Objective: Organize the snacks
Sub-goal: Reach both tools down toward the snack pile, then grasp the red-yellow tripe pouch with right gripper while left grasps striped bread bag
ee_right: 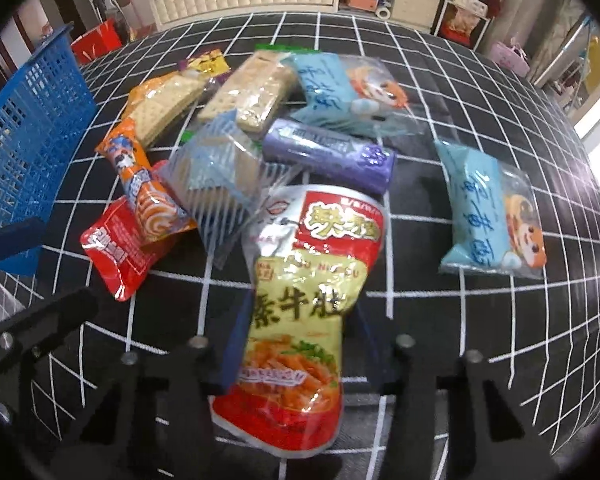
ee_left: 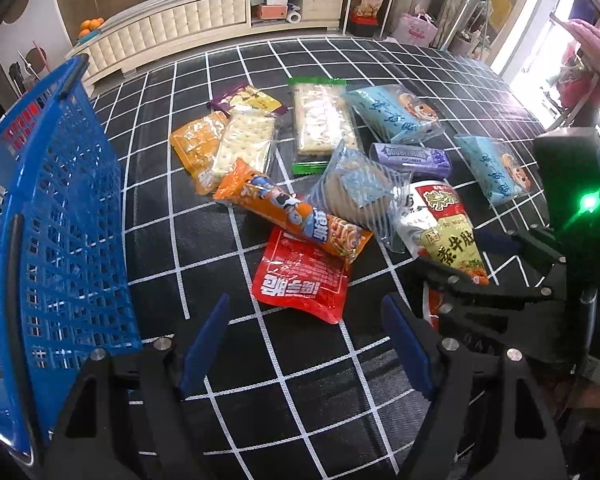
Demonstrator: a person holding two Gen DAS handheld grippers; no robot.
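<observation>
- Surface: black cloth w/ white grid (ee_left: 260, 360); snack pile sits mid-cloth.
- Blue mesh basket (ee_left: 52, 208) stands at left edge of the cloth, beside the pile, not touching any pack as far as I can see.
- R gripper (ee_right: 300, 344): blue pads pinched on the lower half of the yellow/red pouch (ee_right: 300, 320); pouch bulges out above and below the pinch. Its upper end overlaps the striped clear pack (ee_right: 220, 184).
- L gripper (ee_left: 306, 344): jaws wide apart, nothing between them, only bare cloth; red pouch (ee_left: 300, 280) lies just beyond the tips.
- L view also shows the R gripper at right, on the yellow/red pouch.
- Orange tube pack (ee_left: 292, 216) lies slantwise over top edge of the red pouch.
- Purple gum-type box (ee_right: 328, 156) just behind the yellow/red pouch; contact unclear.
- Crackers: green-ended cracker sleeve (ee_left: 324, 124) and clear cracker pack (ee_left: 244, 144) toward far side; orange packet (ee_left: 196, 144) partly under the clear one; small purple/yellow packet (ee_left: 252, 100) behind.
- Two light-blue cartoon packs: one in the pile (ee_right: 340, 88), one alone to the right (ee_right: 492, 208), well apart from the rest.
- Bkgd: white padded cabinet (ee_left: 180, 28).
</observation>
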